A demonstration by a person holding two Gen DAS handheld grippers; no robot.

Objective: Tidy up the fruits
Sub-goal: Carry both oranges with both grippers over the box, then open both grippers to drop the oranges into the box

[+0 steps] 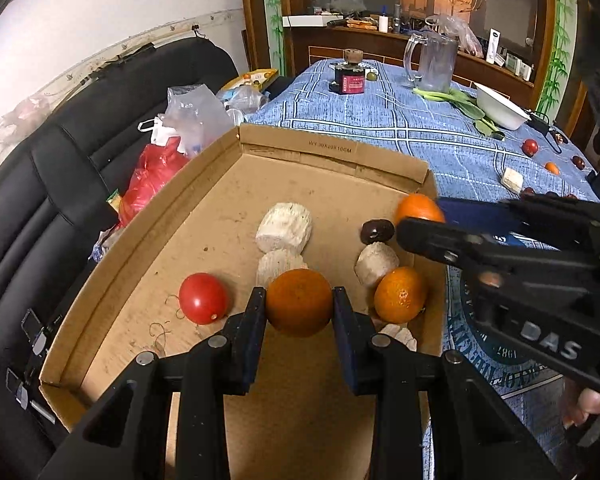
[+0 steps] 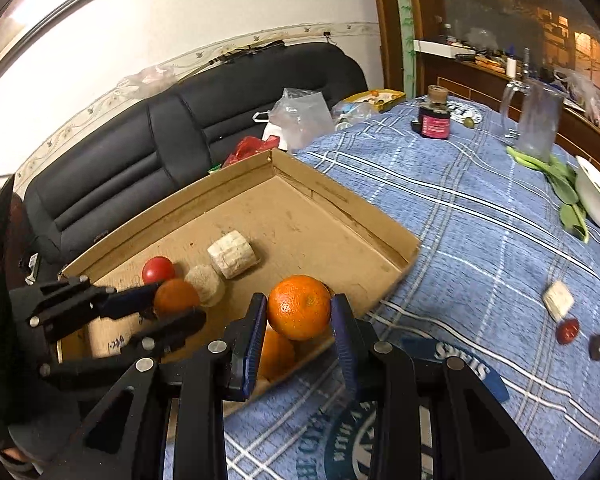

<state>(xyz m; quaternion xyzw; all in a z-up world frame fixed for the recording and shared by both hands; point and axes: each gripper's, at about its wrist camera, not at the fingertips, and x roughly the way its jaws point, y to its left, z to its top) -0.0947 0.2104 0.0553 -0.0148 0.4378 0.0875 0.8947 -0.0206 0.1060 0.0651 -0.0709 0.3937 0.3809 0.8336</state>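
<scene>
Over the shallow brown cardboard box (image 1: pixel 132 264), the left-wrist view shows the left gripper (image 1: pixel 299 312) pinching a round orange tangerine (image 1: pixel 299 302) across its widest part, one blue pad on each side. The fruit hangs just above the box floor, near a glossy red tomato (image 1: pixel 203 298), pale rough cylindrical blocks (image 1: pixel 284 227) and a second tangerine (image 1: pixel 400 294) by the right wall. The right gripper (image 1: pixel 420 216) reaches in from the right with another orange fruit (image 1: pixel 416 206) at its tip.

Seen from the right wrist, the right gripper (image 2: pixel 299 314) clamps its own dimpled orange tangerine (image 2: pixel 299 306) at the middle, held above the box's near corner (image 2: pixel 396 268) over the blue checked tablecloth (image 2: pixel 460 216). The left gripper (image 2: pixel 168 312) shows at left with its fruit.

I judge these tangerines light, with soft, yielding peel and a round shape that could roll out of a loose or off-centre hold; gripping across the equator with mild pressure suits them, and a low release should prevent bruising or rolling.
</scene>
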